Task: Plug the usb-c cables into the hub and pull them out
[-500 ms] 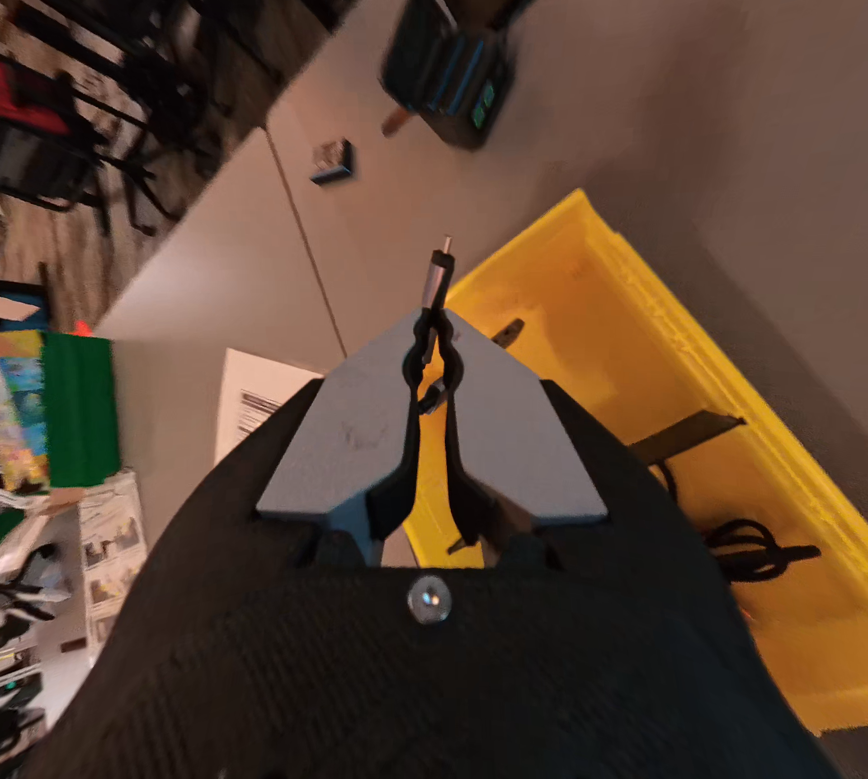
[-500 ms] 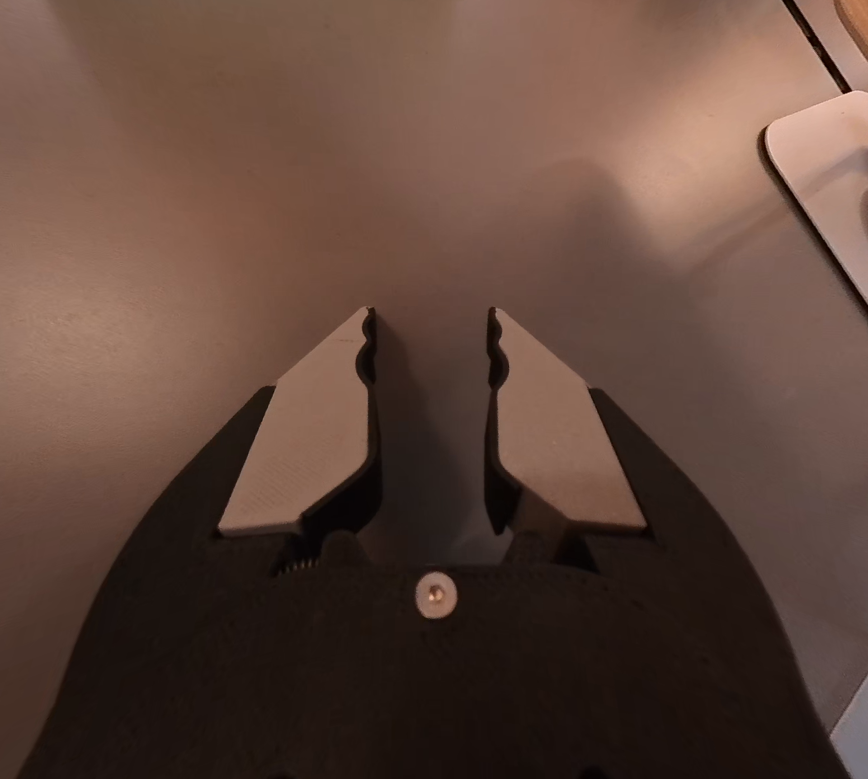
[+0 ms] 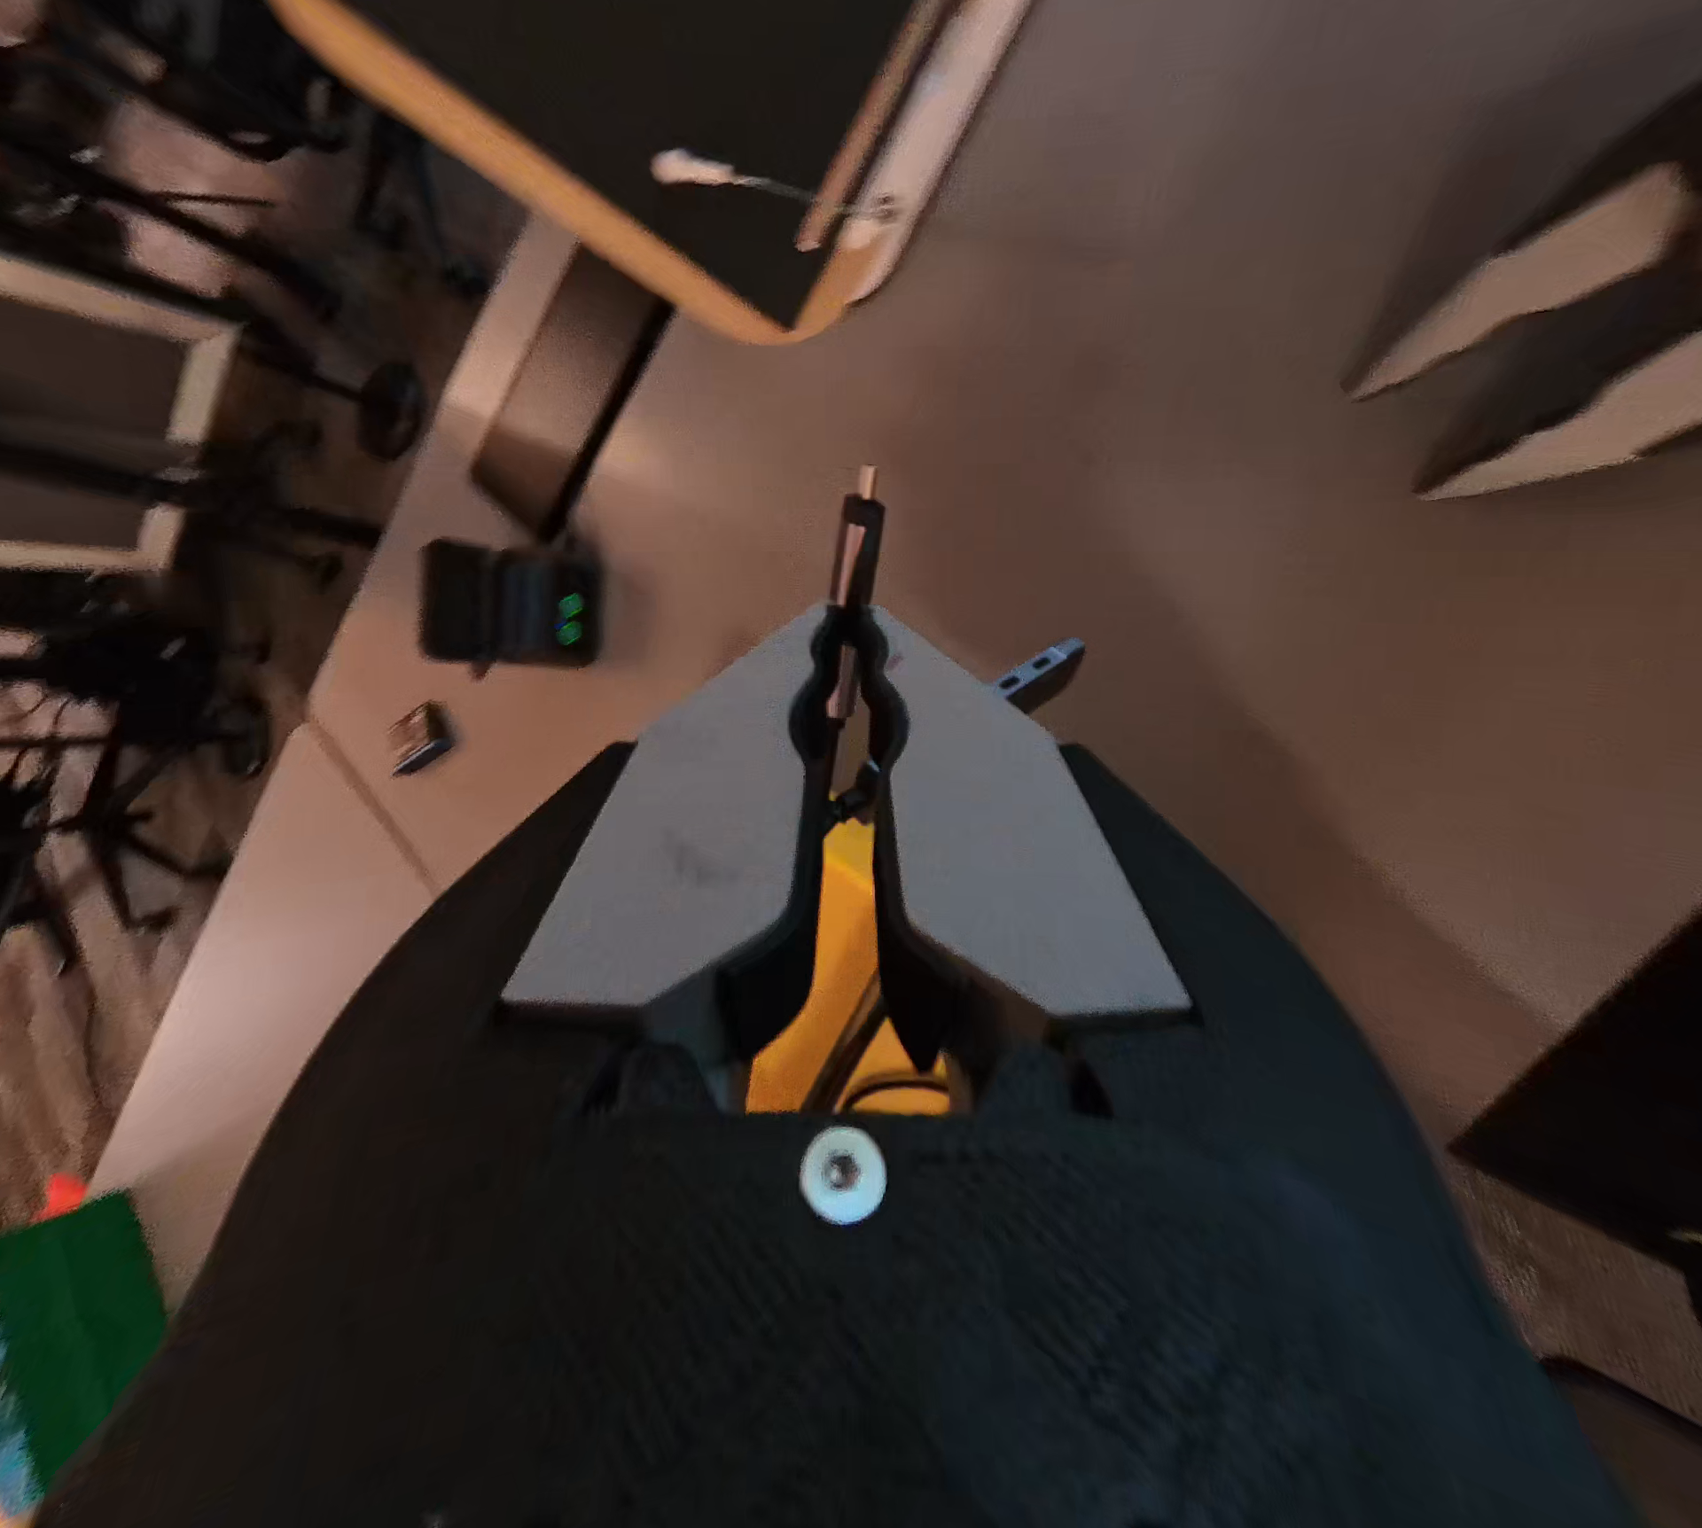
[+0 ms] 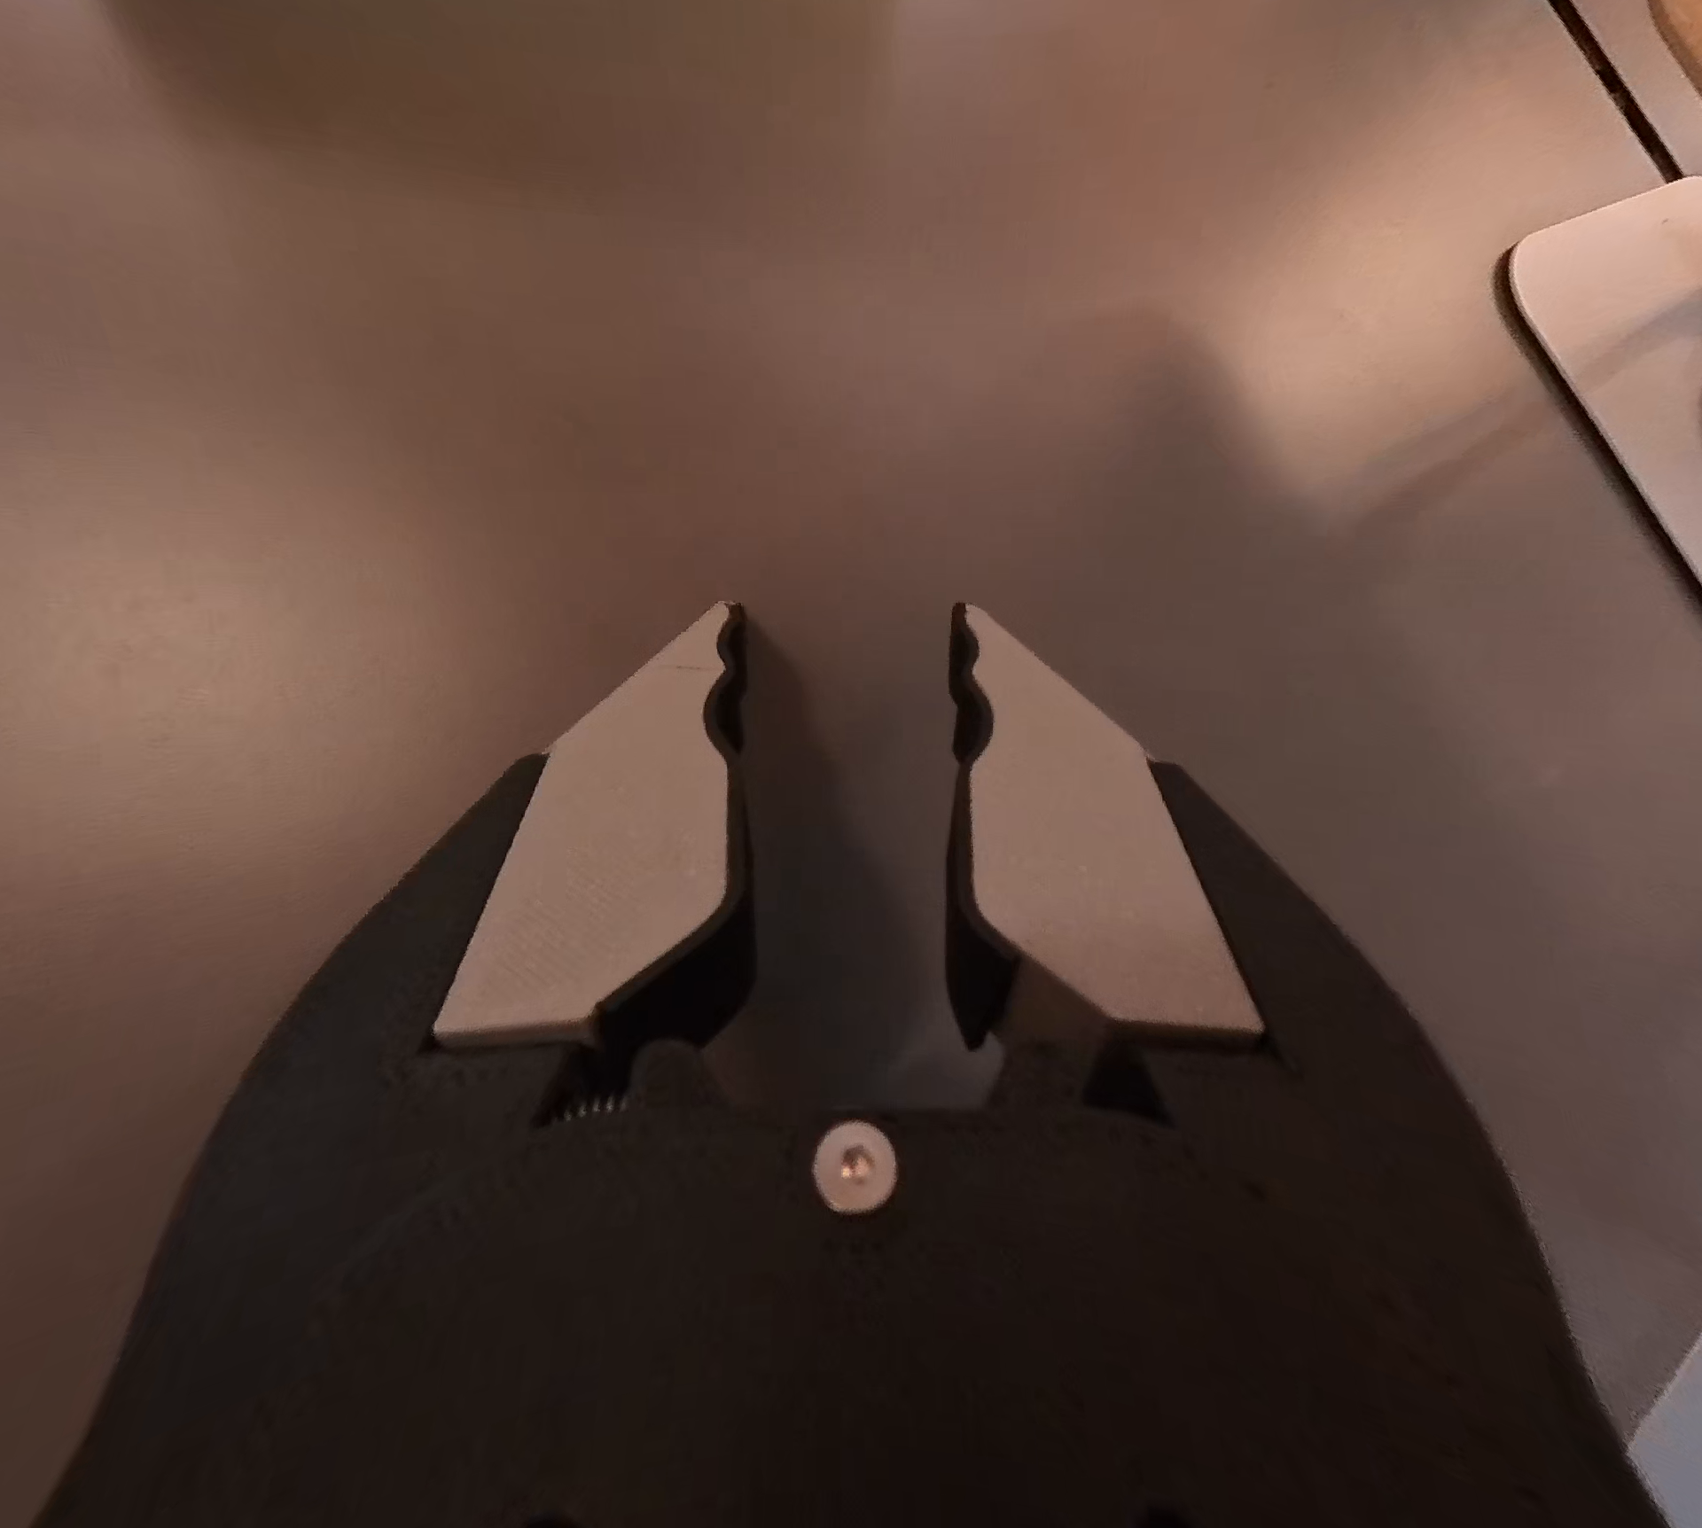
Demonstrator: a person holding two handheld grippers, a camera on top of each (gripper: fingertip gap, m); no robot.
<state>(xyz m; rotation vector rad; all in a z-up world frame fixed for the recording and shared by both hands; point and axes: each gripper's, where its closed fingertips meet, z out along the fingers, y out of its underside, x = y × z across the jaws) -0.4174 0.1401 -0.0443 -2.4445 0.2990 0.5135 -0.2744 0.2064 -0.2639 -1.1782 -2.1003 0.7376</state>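
Note:
In the left wrist view my left gripper (image 3: 852,623) is shut on a usb-c cable plug (image 3: 858,540). The plug's metal tip sticks out past the fingertips and points away from me, above the table. A grey hub (image 3: 1041,672) with small ports peeks out just right of the right finger, low on the table. A yellow bin (image 3: 843,996) shows through the gap between the fingers, beneath the gripper. In the right wrist view my right gripper (image 4: 847,614) is open and empty, held over the bare grey table (image 4: 553,379).
A black device with green lights (image 3: 516,604) and a small dark box (image 3: 419,738) lie at the left on the table. A dark panel with a wooden edge (image 3: 571,102) stands behind. A white pad (image 4: 1621,342) lies at the right table edge. One gripper's finger ends stand about 30 cm off the other's.
My left gripper has swung with the plug away from above the yellow bin toward the hub side; the bin now lies under the gripper and the hub has come into view. The right gripper has not moved.

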